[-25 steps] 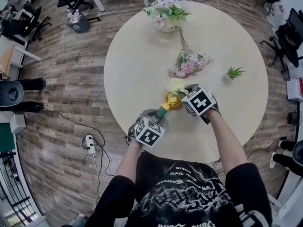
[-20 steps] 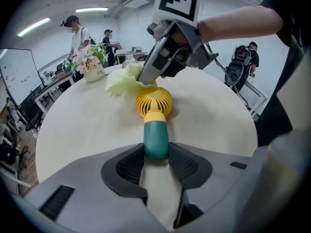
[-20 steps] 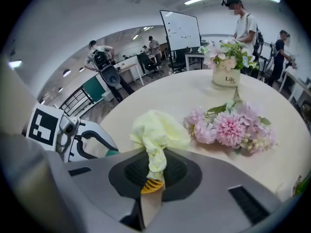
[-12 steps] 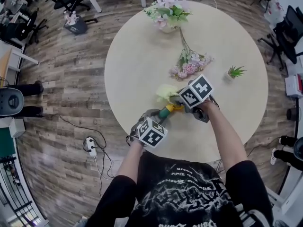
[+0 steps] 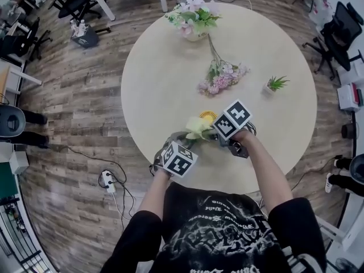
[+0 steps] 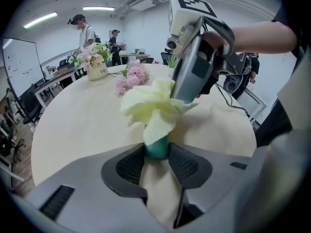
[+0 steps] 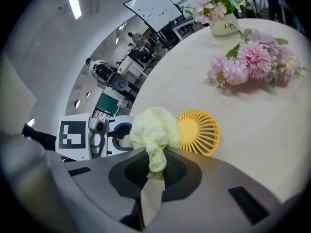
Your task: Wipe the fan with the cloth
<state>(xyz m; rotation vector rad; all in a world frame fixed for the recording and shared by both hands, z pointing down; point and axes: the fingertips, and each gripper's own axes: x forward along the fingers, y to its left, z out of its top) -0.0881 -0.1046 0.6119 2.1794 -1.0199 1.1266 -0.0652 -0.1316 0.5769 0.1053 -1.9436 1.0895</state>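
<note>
1. Held over the round table's (image 5: pixel 170 67) near edge: small fan (image 7: pixel 197 130), yellow slatted round head, green handle (image 6: pixel 156 147).
2. Clamped on that handle: left gripper (image 6: pixel 156 154), jaws partway closed.
3. Pinched tight in right gripper (image 7: pixel 155 166): bunched pale-yellow cloth (image 7: pixel 153 125), against the fan's head.

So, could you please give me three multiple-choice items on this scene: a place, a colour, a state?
1. The potted plant stands: A. on the floor B. on the table, right of the pink flowers C. on a chair
2. The fan head is: A. blue B. yellow C. red
3. The right tongs are: A. open, empty B. gripping the plant C. gripping the cloth
1 B, tabletop beside the flowers; 2 B, yellow grille; 3 C, cloth pinched between them.
</note>
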